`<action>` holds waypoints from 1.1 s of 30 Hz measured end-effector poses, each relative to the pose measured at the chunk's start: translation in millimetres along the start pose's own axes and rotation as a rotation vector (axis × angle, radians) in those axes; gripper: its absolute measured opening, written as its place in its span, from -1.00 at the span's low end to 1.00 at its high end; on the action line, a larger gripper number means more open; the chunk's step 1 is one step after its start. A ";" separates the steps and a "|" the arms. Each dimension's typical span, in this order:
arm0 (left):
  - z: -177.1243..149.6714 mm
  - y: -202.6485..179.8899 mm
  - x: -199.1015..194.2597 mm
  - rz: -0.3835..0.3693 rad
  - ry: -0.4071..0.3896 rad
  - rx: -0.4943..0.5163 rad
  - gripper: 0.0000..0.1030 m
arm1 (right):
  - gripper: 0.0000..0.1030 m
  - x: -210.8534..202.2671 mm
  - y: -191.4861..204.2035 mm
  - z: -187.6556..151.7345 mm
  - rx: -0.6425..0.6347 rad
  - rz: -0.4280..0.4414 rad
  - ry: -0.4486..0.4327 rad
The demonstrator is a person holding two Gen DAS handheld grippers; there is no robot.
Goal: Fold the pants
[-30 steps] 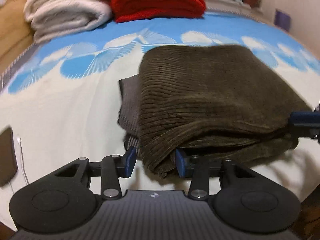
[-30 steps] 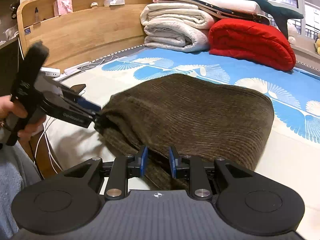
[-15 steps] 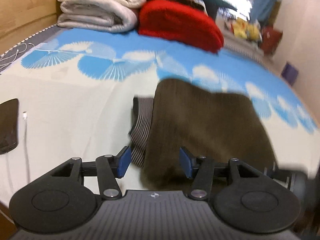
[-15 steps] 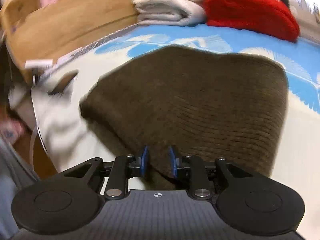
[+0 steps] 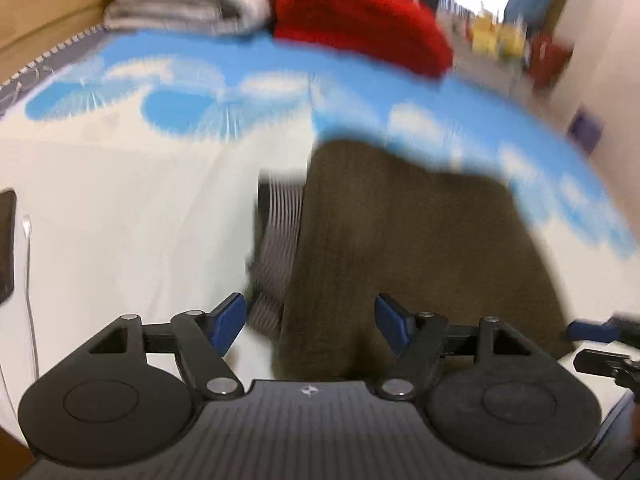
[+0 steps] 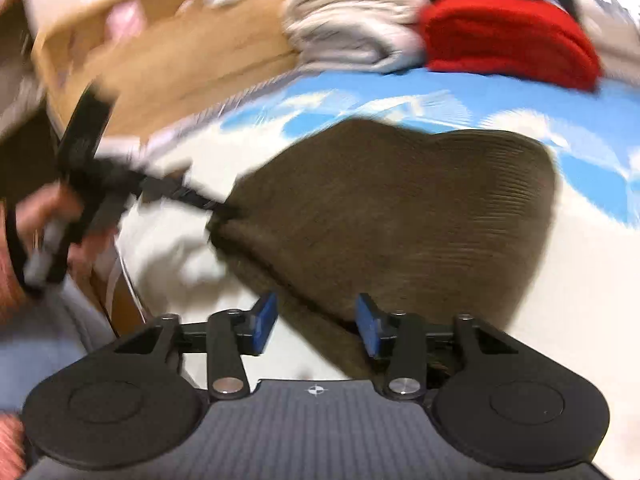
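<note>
most of the folding looks done: the brown corduroy pants [image 5: 420, 248] are seen stacked into a compact bundle near the close edge of the bed [image 5: 132, 216]. the left gripper [image 5: 310, 326] and right gripper [image 6: 316, 324] are both caught with jaws opening, cloth lying between the pads but not pinched. only tidying seems left. both views are smeared by motion; the striped layer [image 5: 280, 236] poking out at the bundle's left cannot be identified.
</note>
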State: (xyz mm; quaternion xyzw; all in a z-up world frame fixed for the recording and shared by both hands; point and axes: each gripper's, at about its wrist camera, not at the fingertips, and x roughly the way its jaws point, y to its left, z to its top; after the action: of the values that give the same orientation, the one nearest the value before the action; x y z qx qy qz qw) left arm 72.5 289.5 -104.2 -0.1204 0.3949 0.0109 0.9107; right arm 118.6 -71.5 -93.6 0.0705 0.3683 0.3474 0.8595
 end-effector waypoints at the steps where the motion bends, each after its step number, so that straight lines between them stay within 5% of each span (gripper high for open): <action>1: 9.3 5.4 -4.3 -0.013 -0.038 -0.041 0.62 | 0.32 -10.2 -11.8 2.3 0.062 -0.001 -0.034; 4: 31.3 13.7 14.6 -0.039 -0.042 -0.099 0.76 | 0.72 -24.1 -57.3 13.6 0.264 -0.082 -0.134; 7: 44.1 17.6 66.1 -0.056 0.095 -0.129 0.76 | 0.73 -9.3 -99.9 14.0 0.460 -0.130 -0.117; 10: 43.7 15.6 106.7 -0.048 0.186 -0.104 0.76 | 0.72 21.4 -127.5 5.6 0.611 -0.078 -0.022; 13: 36.4 29.4 125.1 -0.118 0.226 -0.209 0.78 | 0.71 55.2 -135.4 -4.3 0.682 0.037 0.045; 15: 40.3 28.2 124.7 -0.121 0.215 -0.196 0.63 | 0.53 64.4 -130.8 -1.9 0.648 0.051 0.008; 16: 41.6 24.3 121.9 -0.111 0.199 -0.168 0.61 | 0.09 68.6 -127.4 1.5 0.618 0.030 0.005; 17: 41.3 20.7 120.2 -0.099 0.189 -0.153 0.57 | -0.11 72.7 -122.8 4.1 0.581 -0.010 0.008; 19: 40.3 15.4 115.2 -0.086 0.174 -0.146 0.53 | -0.25 72.4 -117.2 3.7 0.549 -0.001 -0.018; 26: 45.4 -19.2 110.8 -0.084 0.149 -0.127 0.36 | -0.45 48.4 -121.6 17.6 0.448 -0.030 -0.064; 33: 52.2 -123.0 136.6 -0.129 0.158 0.002 0.30 | -0.46 7.9 -196.1 14.6 0.581 -0.128 -0.097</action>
State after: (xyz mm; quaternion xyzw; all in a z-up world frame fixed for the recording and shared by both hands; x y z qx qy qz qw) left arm 218.0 171.8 -142.4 -0.1450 0.4567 -0.0576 0.8758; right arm 239.3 -211.1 -161.7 0.3068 0.4146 0.1687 0.8400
